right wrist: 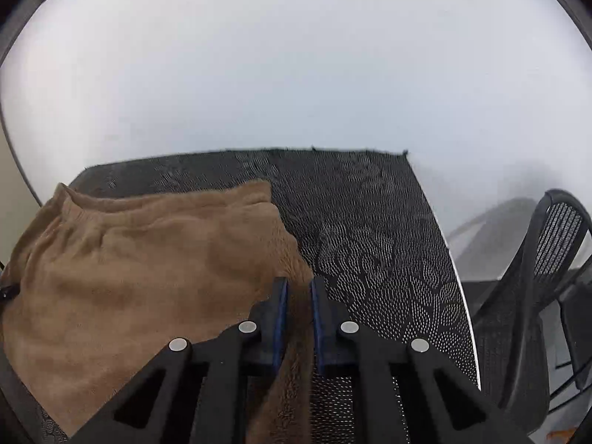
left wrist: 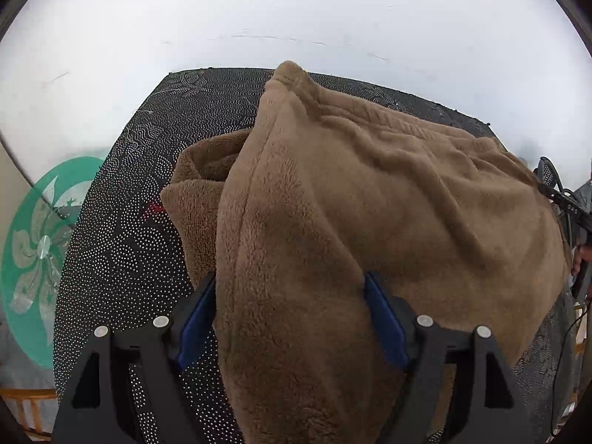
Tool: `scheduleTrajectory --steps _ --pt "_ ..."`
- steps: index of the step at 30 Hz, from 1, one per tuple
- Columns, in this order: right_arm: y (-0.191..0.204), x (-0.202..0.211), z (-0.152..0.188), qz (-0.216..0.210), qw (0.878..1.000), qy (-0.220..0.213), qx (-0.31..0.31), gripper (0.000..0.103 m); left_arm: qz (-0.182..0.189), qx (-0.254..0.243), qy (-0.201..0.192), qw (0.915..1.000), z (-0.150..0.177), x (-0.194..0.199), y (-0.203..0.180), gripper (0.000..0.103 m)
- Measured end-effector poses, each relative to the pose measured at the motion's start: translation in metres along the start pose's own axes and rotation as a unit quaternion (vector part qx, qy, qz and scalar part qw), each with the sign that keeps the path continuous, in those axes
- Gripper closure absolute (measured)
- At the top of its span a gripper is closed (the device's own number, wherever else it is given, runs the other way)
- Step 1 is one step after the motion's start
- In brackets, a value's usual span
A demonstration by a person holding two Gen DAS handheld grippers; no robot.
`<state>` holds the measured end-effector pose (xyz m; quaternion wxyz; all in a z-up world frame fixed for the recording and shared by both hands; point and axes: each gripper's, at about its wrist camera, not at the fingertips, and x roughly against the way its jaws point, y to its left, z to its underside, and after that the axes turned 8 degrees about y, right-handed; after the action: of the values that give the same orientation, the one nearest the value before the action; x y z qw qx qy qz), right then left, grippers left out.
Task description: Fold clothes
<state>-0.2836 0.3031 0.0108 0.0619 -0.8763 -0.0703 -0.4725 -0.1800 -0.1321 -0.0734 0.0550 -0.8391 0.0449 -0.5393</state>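
- The brown fleece garment (left wrist: 333, 222) lies bunched on the black dotted mat (left wrist: 122, 259), partly doubled over itself.
- The left gripper (left wrist: 290, 318) stands spread, 1 thick fold between its 2 jaws; whether the pads press on it cannot be told. The wide stance suits the bulk of the fold.
- The right gripper (right wrist: 298, 318) is pressed together, pinching the garment's edge (right wrist: 296, 329) near the mat's right side, apparently to anchor that edge for folding.
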Motion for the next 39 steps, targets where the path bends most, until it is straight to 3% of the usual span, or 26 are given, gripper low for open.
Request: scheduleTrajectory --steps 5,9,10,11,12,13,18,21,27,29,30,31,32,33,34,36,39 --pt "0.005 -0.022 0.003 -0.003 1.0 0.027 0.001 0.089 -0.013 -0.005 0.0 0.9999 -0.003 0.002 -0.001 0.017" --pt "0.001 -0.008 -0.003 -0.031 0.999 0.022 -0.004 0.079 -0.038 -0.028 -0.009 0.9988 -0.008 0.015 -0.008 0.017" --pt "0.0 -0.004 -0.006 -0.035 0.999 0.017 -0.004 0.062 -0.045 -0.037 -0.015 0.9982 -0.012 0.019 -0.011 0.017" --pt "0.0 0.003 -0.011 -0.04 0.999 0.006 -0.007 0.033 -0.052 -0.046 -0.021 0.9973 -0.017 0.024 -0.013 0.017" --pt "0.0 0.01 -0.015 -0.045 0.999 -0.006 -0.01 0.022 -0.056 -0.052 -0.028 0.9967 -0.024 0.027 -0.015 0.017" --pt "0.001 0.017 -0.018 -0.051 0.998 -0.017 -0.012 0.016 -0.055 -0.054 -0.031 0.9965 -0.031 0.029 -0.015 0.017" --pt "0.012 0.01 -0.055 -0.103 0.995 -0.005 -0.003 0.016 -0.054 -0.062 -0.032 0.9961 -0.07 0.024 -0.018 0.016" --pt "0.026 -0.022 -0.076 -0.103 0.994 0.037 0.019 0.016 -0.068 -0.07 -0.016 0.9951 -0.096 0.005 -0.023 0.016" --pt "0.041 -0.081 -0.089 -0.1 0.99 0.099 0.03 0.016 -0.054 -0.058 0.032 0.9963 -0.135 -0.045 -0.015 0.016" --pt "0.04 -0.096 -0.088 -0.108 0.988 0.109 0.02 0.021 -0.039 -0.052 0.036 0.9972 -0.138 -0.055 -0.012 0.017" --pt "0.039 -0.098 -0.085 -0.115 0.988 0.106 0.019 0.032 -0.031 -0.049 0.037 0.9976 -0.14 -0.059 -0.011 0.021" --pt "0.039 -0.1 -0.083 -0.123 0.987 0.102 0.018 0.057 -0.02 -0.044 0.034 0.9982 -0.14 -0.061 -0.009 0.028" --pt "0.04 -0.096 -0.082 -0.117 0.989 0.09 0.016 0.07 -0.007 -0.038 0.031 0.9988 -0.14 -0.062 -0.007 0.053" --pt "0.04 -0.091 -0.081 -0.106 0.991 0.075 0.014 0.078 -0.008 -0.034 0.022 0.9991 -0.139 -0.059 -0.006 0.069" --pt "0.039 -0.084 -0.081 -0.097 0.994 0.058 0.008 0.092 -0.012 -0.031 0.011 0.9994 -0.139 -0.056 -0.005 0.072" --pt "0.035 -0.069 -0.084 -0.078 0.997 0.024 -0.009 0.092 -0.02 -0.024 -0.01 0.9995 -0.137 -0.05 -0.004 0.084" --pt "0.034 -0.068 -0.085 -0.054 0.998 0.015 -0.007 0.092 -0.039 -0.013 -0.027 0.9988 -0.134 -0.048 -0.003 0.084"
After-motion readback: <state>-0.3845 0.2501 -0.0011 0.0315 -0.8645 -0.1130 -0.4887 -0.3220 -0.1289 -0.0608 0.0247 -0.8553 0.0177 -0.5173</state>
